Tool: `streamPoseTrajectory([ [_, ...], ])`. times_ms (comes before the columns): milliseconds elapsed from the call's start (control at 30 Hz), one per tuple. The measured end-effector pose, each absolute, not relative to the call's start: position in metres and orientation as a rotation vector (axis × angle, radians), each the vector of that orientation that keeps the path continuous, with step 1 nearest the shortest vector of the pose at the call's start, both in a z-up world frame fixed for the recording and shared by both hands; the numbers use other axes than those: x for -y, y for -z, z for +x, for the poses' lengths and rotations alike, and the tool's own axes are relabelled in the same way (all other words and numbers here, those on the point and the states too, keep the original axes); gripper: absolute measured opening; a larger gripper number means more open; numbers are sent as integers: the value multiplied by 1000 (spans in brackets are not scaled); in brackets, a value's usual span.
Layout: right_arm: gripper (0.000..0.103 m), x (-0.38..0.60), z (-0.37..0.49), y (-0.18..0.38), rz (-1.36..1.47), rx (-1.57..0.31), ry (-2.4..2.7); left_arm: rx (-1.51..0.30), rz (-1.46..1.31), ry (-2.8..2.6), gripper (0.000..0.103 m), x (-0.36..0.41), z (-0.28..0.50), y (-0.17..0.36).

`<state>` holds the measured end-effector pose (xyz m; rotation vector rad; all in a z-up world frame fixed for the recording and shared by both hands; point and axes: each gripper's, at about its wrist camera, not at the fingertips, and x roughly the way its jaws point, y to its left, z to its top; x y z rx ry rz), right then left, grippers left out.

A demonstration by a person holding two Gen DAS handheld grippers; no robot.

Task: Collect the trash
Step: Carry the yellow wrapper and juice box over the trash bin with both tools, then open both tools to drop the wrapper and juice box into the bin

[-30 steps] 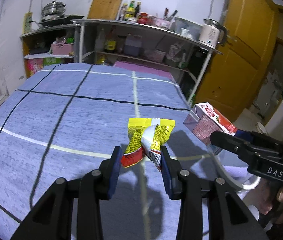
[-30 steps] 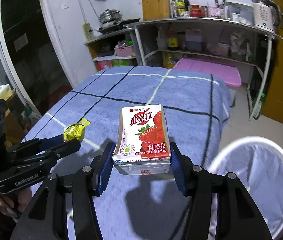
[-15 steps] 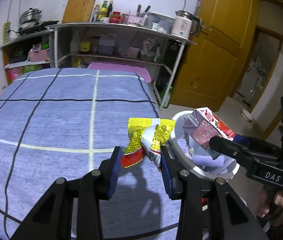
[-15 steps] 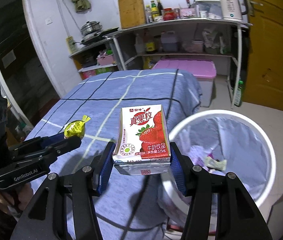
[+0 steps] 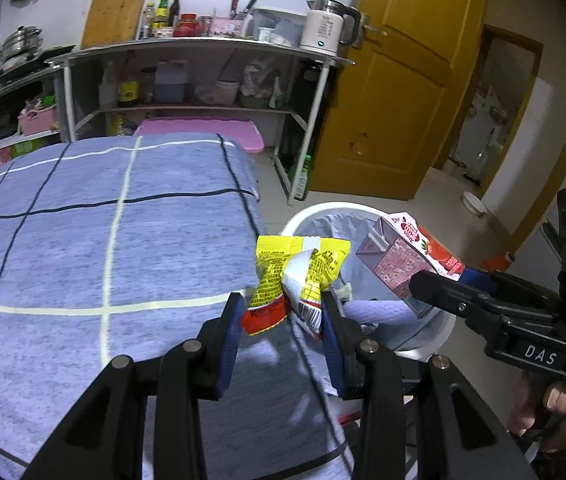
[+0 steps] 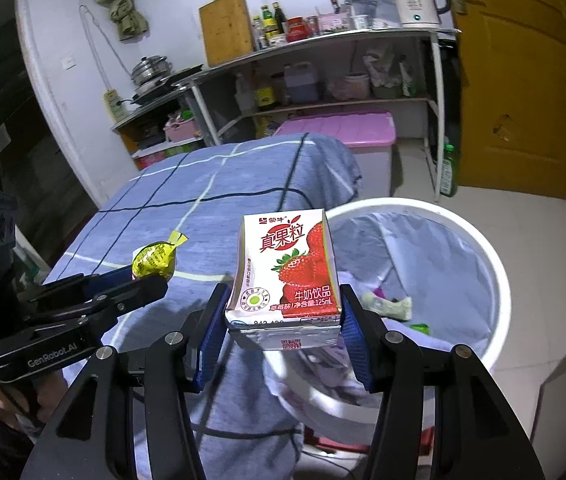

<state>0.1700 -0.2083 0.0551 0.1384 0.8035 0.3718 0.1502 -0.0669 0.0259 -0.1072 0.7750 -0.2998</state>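
Note:
My left gripper (image 5: pixel 283 312) is shut on a crumpled yellow and red snack wrapper (image 5: pixel 295 276), held over the table's right edge beside the bin. My right gripper (image 6: pixel 283 312) is shut on a strawberry milk carton (image 6: pixel 289 276), held upright at the bin's near left rim. The white trash bin (image 6: pixel 495 276) has a blue-grey liner and a few scraps inside. In the left wrist view the bin's rim (image 5: pixel 319 210) shows behind the wrapper, with the carton (image 5: pixel 403 264) over it. The wrapper (image 6: pixel 155 260) and left gripper (image 6: pixel 143 284) show at the left of the right wrist view.
The table has a blue cloth with black and cream lines (image 5: pixel 83 240). A metal shelf rack (image 5: pixel 203 80) with bottles and a kettle stands behind. A pink storage box (image 6: pixel 347 132) sits under it. A yellow door (image 5: pixel 403 80) is at the right.
Both grippers have swung right, from over the table towards the bin. The bin now sits just ahead of both. Each still holds its item.

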Motion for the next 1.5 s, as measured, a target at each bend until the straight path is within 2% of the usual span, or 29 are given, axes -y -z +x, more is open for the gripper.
streamPoseTrajectory([
  [800, 55, 272, 196, -12, 198, -914, -252, -878, -47, 406, 40, 130, 192, 5],
  [1033, 55, 275, 205, 0, 190, -947, -226, -907, -54, 408, 49, 134, 202, 12],
  [1500, 55, 268, 185, -19, 187, -895, -239, -853, -68, 409, 49, 123, 181, -6],
])
